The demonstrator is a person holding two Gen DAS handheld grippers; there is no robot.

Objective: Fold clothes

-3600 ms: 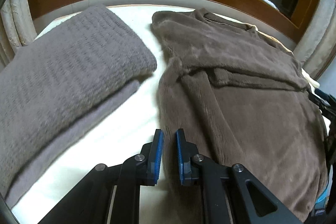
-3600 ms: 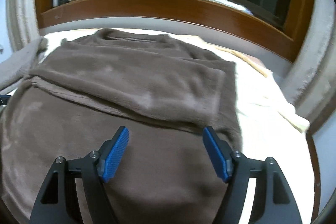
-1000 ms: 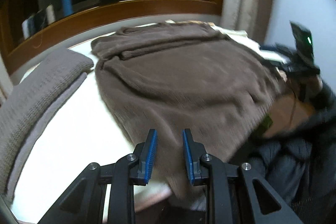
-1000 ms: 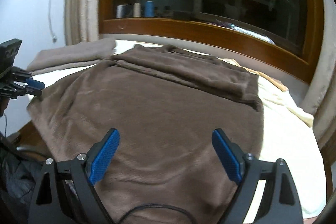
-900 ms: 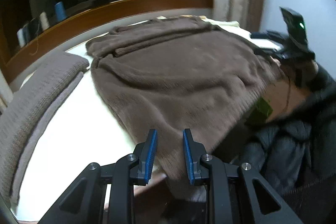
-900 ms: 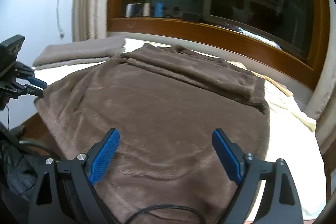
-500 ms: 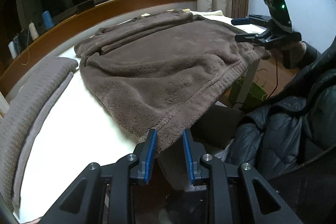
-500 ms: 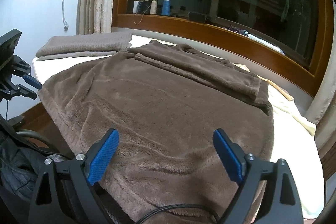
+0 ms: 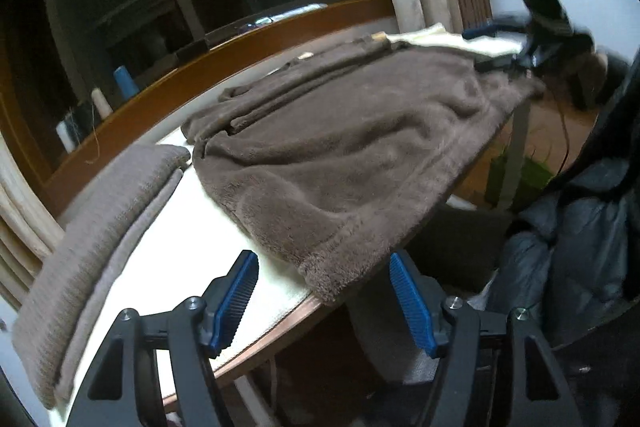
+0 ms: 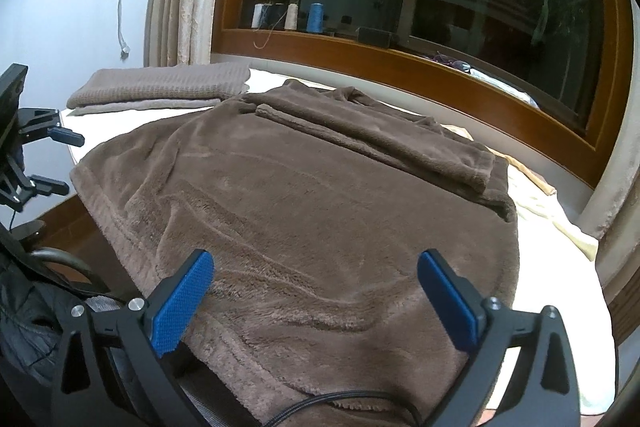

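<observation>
Brown sweater (image 10: 320,195) lies spread flat on the table (image 9: 192,227), its hem hanging over the edge at 6 o'clock. Left gripper (image 9: 326,297) and right gripper (image 10: 316,293) both hover before it with jaws wide apart, holding nothing. Folded gray towel (image 10: 168,85) sits at 10 o'clock.

Seen from the left wrist camera, low at the desk's (image 9: 276,323) near corner, the view runs diagonally across the brown fleece garment (image 9: 352,147) toward the window sill. The right wrist camera sits above the garment's (image 10: 320,211) hem, facing the window squarely. Both views share the garment, the folded grey knit (image 9: 92,211) (image 10: 168,83), the sill's thread spools (image 10: 315,17), and each takes in the other gripper (image 9: 516,43) (image 10: 36,155).
</observation>
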